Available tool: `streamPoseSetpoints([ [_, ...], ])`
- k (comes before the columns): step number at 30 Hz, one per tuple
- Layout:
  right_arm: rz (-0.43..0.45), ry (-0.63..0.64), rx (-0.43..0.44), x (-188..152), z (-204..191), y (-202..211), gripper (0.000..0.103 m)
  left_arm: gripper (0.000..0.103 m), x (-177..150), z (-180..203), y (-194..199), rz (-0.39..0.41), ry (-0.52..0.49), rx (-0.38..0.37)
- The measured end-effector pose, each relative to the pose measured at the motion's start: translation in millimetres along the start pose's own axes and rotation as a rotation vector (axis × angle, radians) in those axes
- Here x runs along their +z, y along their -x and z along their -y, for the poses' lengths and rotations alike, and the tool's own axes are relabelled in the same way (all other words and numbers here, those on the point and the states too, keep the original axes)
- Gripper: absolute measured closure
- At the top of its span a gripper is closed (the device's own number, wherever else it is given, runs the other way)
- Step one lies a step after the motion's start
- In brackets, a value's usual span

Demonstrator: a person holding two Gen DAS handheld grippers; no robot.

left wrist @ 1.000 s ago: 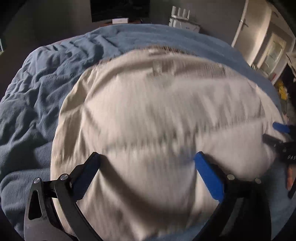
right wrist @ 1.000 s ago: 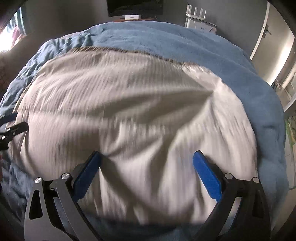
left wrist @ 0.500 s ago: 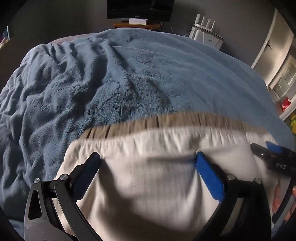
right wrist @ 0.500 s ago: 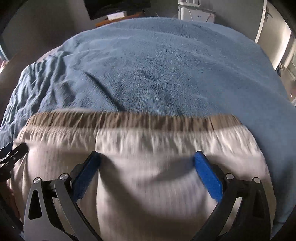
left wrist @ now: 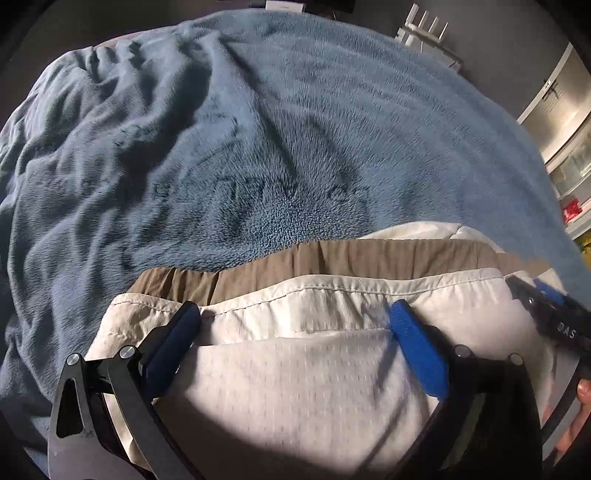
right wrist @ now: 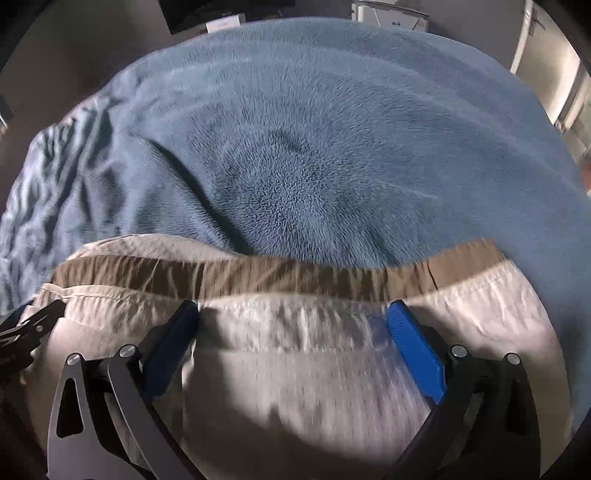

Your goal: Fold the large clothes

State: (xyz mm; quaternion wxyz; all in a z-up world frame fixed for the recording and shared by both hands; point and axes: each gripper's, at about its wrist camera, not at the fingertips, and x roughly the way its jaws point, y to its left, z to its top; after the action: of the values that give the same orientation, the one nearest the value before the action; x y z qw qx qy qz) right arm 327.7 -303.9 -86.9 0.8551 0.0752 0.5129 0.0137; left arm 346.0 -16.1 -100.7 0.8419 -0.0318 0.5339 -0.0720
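A cream-white garment (left wrist: 314,384) with a brown waistband (left wrist: 369,258) lies folded on the blue fleece blanket (left wrist: 277,129), at the near edge of both views. My left gripper (left wrist: 295,317) is open, its blue fingers spread just over the garment's hemmed edge, holding nothing. My right gripper (right wrist: 291,317) is also open and empty over the same garment (right wrist: 314,387), its waistband (right wrist: 258,273) just beyond the fingertips. The right gripper shows at the right edge of the left wrist view (left wrist: 554,314); the left gripper shows at the left edge of the right wrist view (right wrist: 29,328).
The blue blanket (right wrist: 314,147) covers the bed beyond the garment, wrinkled at the left. A white rack (left wrist: 428,33) and a dark screen stand by the far wall. Shelves and a door (left wrist: 569,122) are at the right.
Both grippers have drawn back toward the near edge of the bed. The garment filled the views before; now it is folded shorter, with its waistband across the middle and bare blanket beyond.
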Motion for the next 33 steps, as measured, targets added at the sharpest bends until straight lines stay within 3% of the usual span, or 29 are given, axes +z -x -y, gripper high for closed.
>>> streamPoseSetpoints([
  [3,0.046,-0.015,0.030,-23,11,42,0.006,0.006,-15,-3,38,0.083,-0.013,0.037],
  [6,0.110,-0.002,0.050,-55,17,79,0.006,0.006,-45,-3,77,0.149,-0.014,-0.004],
  [9,0.123,0.018,0.079,-92,22,99,0.006,0.006,-69,-4,84,0.113,0.025,-0.039],
  [13,0.102,-0.026,0.012,-119,57,93,0.007,0.005,-94,-16,73,0.091,0.028,0.009],
  [15,0.121,-0.037,-0.075,-127,86,96,0.007,0.005,-102,-39,76,0.086,0.102,0.009],
  [17,0.104,-0.126,-0.114,-136,118,105,0.007,0.005,-104,-55,83,0.085,0.165,0.043],
  [20,0.102,-0.225,-0.163,-151,133,124,0.007,0.007,-113,-60,100,0.090,0.191,0.089],
  [22,0.140,-0.215,-0.140,-162,125,142,0.007,0.007,-120,-53,112,0.101,0.184,0.098],
  [27,0.217,-0.065,-0.072,-192,72,178,0.007,0.006,-157,-20,145,0.152,0.165,-0.002],
  [31,0.188,0.054,-0.002,-215,29,176,0.007,0.006,-193,14,139,0.154,0.062,-0.036],
  [33,0.131,0.123,-0.026,-221,13,162,0.007,0.006,-209,30,128,0.130,-0.018,0.007],
])
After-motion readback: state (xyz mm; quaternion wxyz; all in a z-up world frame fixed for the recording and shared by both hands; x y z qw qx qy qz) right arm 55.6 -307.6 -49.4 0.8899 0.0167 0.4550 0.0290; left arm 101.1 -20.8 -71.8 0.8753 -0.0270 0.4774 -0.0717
